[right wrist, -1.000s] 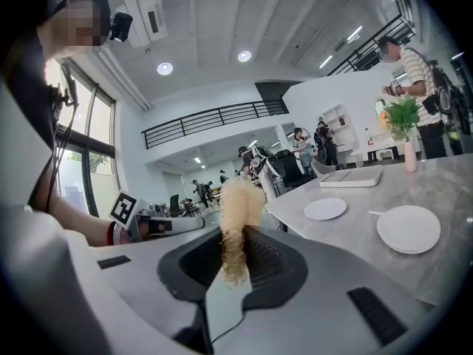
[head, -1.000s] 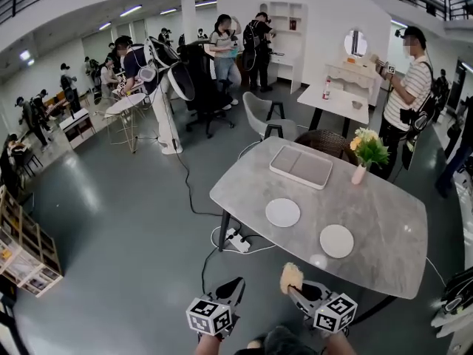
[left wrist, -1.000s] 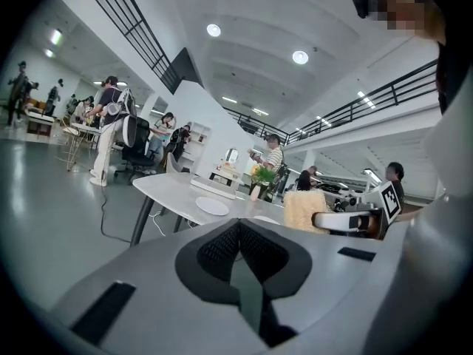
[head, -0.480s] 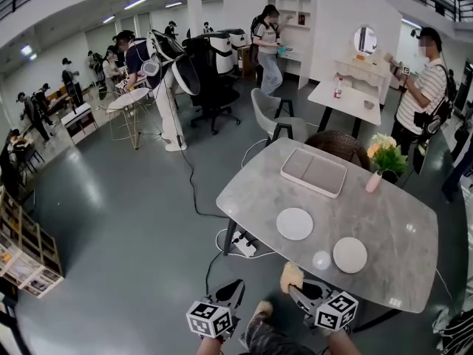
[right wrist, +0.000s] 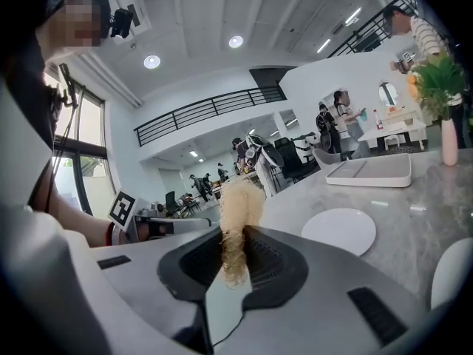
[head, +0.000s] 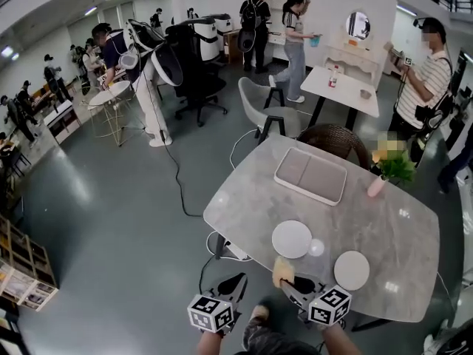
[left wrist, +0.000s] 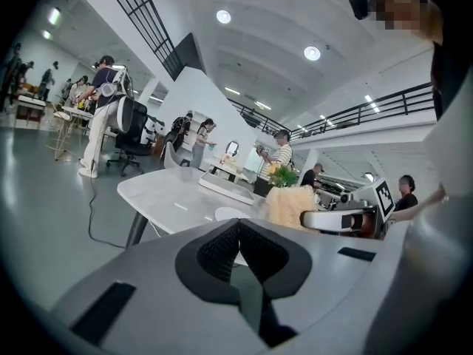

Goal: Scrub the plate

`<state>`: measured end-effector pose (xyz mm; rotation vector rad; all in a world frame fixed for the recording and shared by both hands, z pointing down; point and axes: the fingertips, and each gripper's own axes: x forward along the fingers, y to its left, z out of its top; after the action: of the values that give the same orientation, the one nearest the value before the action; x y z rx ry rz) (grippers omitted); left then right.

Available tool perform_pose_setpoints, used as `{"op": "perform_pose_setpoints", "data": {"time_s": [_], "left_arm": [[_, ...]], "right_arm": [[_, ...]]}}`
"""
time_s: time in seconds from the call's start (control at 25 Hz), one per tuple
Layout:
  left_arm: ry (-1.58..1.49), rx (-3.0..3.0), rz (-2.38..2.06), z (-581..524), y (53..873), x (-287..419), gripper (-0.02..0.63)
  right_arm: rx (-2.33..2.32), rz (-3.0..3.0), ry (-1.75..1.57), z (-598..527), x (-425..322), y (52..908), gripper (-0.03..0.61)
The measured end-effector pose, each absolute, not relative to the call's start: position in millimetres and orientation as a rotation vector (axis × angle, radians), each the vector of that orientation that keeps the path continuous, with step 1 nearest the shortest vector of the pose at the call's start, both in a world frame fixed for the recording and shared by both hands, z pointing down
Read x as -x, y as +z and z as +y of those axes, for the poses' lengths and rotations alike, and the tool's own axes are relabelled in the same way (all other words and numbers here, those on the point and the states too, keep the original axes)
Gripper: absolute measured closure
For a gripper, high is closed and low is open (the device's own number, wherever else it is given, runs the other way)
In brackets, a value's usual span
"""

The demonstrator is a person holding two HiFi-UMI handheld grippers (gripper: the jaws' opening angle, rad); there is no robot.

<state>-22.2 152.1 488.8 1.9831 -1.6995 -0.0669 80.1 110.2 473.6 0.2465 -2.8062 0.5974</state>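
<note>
Grey marble table [head: 251,198] in a busy open hall is carrying everything. At its near edge, the left gripper [head: 233,285] is hanging just off the tabletop, jaws pressed together on nothing. The right gripper [head: 290,282] is clamping a fluffy yellow scrubber [head: 281,270], with the tuft poking forward over the edge. A round white plate [head: 292,239] is lying flat just ahead of that tuft, apparently untouched, so the right arm is nearer. A second plate [head: 351,270] is sitting to the right. Farther off, a tray [head: 310,176] is resting toward the far edge.
</note>
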Motion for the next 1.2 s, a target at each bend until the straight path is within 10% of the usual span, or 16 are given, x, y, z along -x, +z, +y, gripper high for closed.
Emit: {"op": "perform_pose_setpoints", "data": {"time_s": [1.2], "left_arm": [[0.343,-2.348,-0.966,-56.0,522.1,-7.2,0.600]], "right_arm": [[-0.695,-2.610,0.713,-22.8,-62.2,521.2,0.508]]}}
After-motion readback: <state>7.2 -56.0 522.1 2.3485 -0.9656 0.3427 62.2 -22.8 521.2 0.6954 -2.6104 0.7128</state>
